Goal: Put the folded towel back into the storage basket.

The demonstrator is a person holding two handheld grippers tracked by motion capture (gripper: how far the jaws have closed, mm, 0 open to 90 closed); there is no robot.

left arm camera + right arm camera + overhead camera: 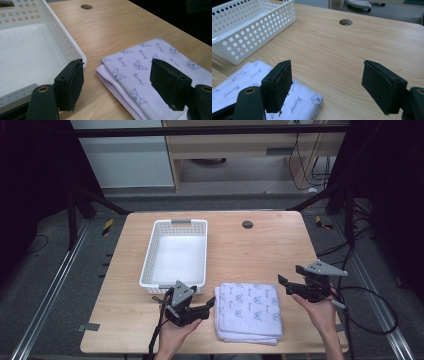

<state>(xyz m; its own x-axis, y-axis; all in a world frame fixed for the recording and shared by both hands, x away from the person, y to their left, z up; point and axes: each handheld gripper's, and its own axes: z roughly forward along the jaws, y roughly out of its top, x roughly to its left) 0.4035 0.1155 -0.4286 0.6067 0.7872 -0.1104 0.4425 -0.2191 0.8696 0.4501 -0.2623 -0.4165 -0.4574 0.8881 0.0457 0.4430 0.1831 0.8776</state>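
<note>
table point(260, 250): 1 | basket point(150, 265): 1, just beyond left hand-held gripper point(202, 308) | towel point(248, 311): 1, folded, between both | hand-held grippers: 2, right hand-held gripper point(289, 276) | table hole point(247, 224): 1

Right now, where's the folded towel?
In the high view the towel lies at the table's near edge, between the left gripper and right gripper, just right of the white basket.

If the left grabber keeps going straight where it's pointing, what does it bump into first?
Probably the folded towel: the open left gripper points at its near corner, with the white basket off to one side. Depth is hard to judge.
</note>
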